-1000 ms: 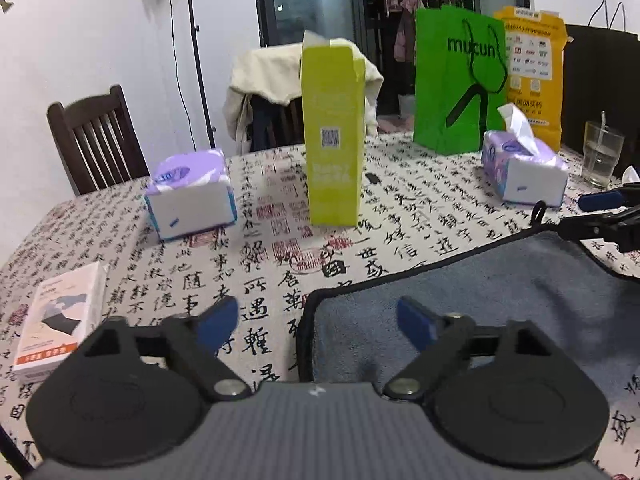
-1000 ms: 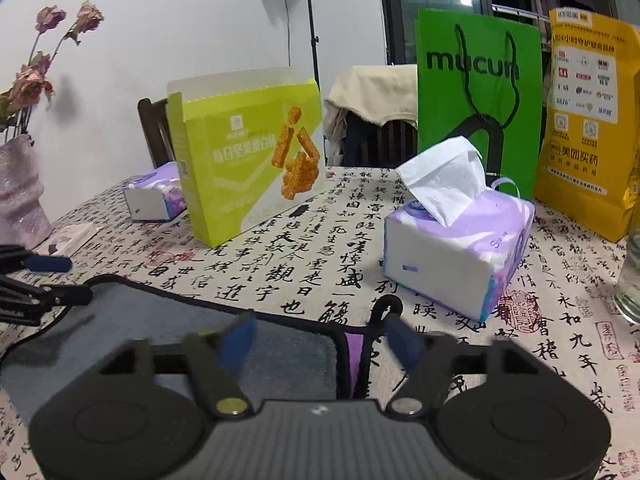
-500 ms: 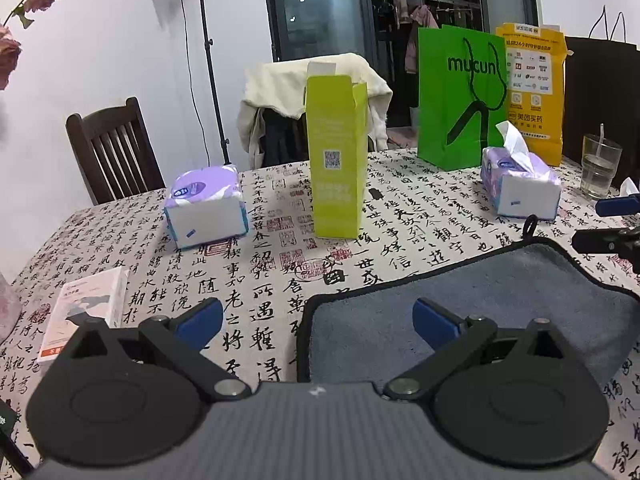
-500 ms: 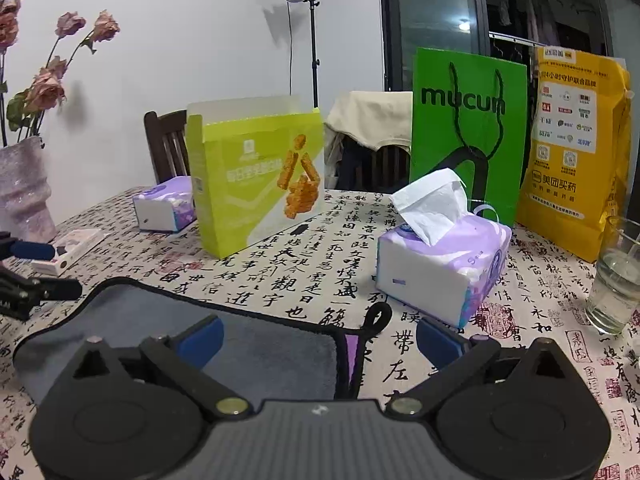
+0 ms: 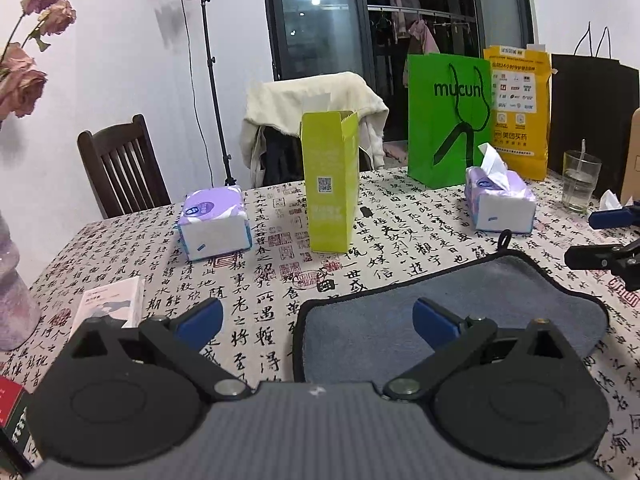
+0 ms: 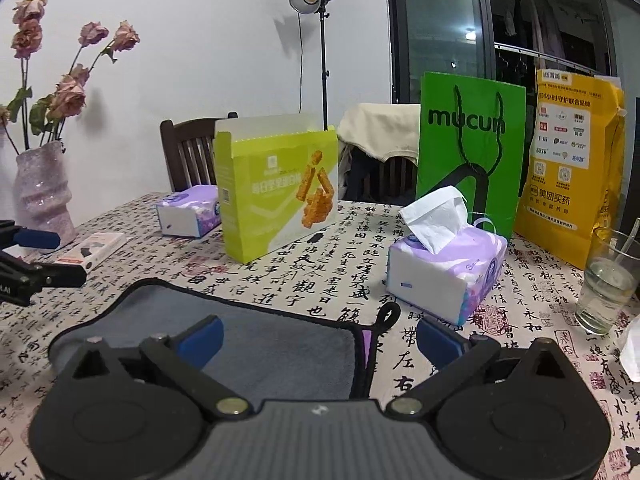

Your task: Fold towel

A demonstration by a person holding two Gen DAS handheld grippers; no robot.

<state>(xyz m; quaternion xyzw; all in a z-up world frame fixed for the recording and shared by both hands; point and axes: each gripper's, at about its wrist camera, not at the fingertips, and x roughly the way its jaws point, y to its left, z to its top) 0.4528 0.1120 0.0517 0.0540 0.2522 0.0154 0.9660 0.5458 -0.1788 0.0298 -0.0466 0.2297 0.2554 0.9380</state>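
Two tongs: the left tongs (image 5: 316,318) and the right tongs (image 6: 318,334) are both standing apart, gripping nothing, each sitting low in the centre of its own view.
Towel: the grey towel (image 5: 460,316) with black edging is lying on the table (image 5: 400,224), filling the lower centre-right of the left view and the lower left of the right view (image 6: 276,344); its hanging loop is pointing toward the tissue pack (image 6: 444,276).
Fold state: a purple underside is showing beside the black edge at lower centre of the right view, so a layer is judged to be lying doubled there; a further fold is likely remaining.
Change: over the last second both views are showing the tongs rising and backing off, with the towel dropping lower in frame and the lamp and flowers (image 6: 68,92) coming into view; the jaws are remaining wide throughout.
Meaning: this is reading as a release and retreat after setting the cloth down, or a repositioning for the next grasp; which one cannot be told.
Position: the left tongs are straddling the towel's left edge, the right tongs its corner by the loop.
Hazard: the water glass (image 6: 608,284) is standing at the right edge, near the right tongs' sweep.
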